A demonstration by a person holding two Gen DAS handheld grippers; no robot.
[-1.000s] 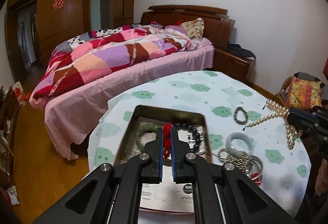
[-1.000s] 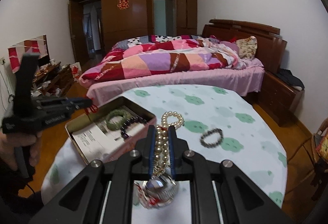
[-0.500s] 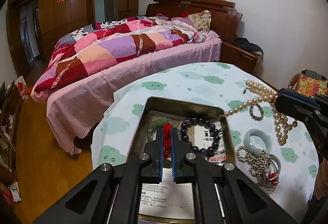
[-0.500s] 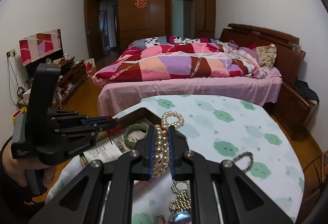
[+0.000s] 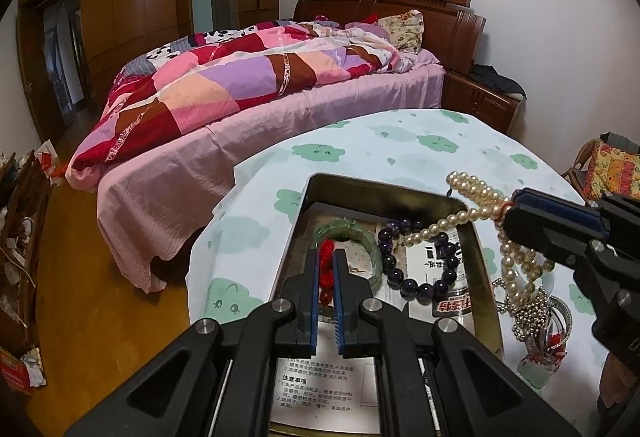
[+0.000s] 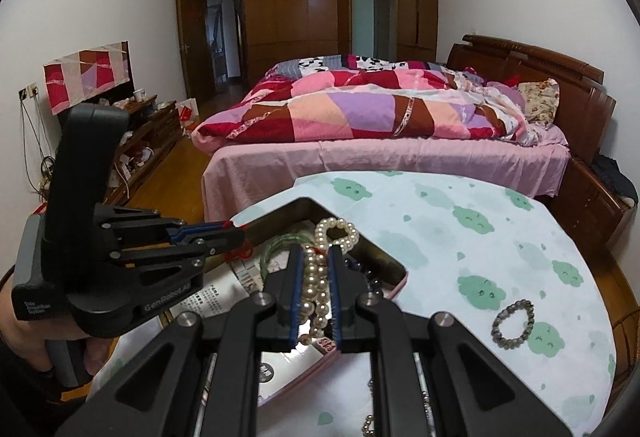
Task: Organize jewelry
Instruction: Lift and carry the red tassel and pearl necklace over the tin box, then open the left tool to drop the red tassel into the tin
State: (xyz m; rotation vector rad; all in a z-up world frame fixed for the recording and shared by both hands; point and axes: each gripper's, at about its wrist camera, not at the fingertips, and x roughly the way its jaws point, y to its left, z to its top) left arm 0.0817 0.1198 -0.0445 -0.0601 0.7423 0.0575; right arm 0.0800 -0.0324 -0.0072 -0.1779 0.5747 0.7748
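Left claw [image 5: 326, 257] clamped on one red bead string [image 5: 327, 269]; right claw [image 6: 316, 269] clamped on one pearl necklace [image 6: 334, 233]. Tin [image 5: 478, 257] holds two: green bangle [image 5: 372, 249], dark bracelet [image 5: 416, 285] at its 3 o'clock.

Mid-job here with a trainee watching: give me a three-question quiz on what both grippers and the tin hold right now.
1. True or false: the left gripper is shut on a red beaded bracelet.
2. What does the right gripper hold? A) white pearl necklace B) green jade bangle C) dark purple bead bracelet
3. Fill in: the small grey bead bracelet lies on the cloud-print tablecloth, ______ the rectangular metal tin.

Key: 1 true; 2 A; 3 outside
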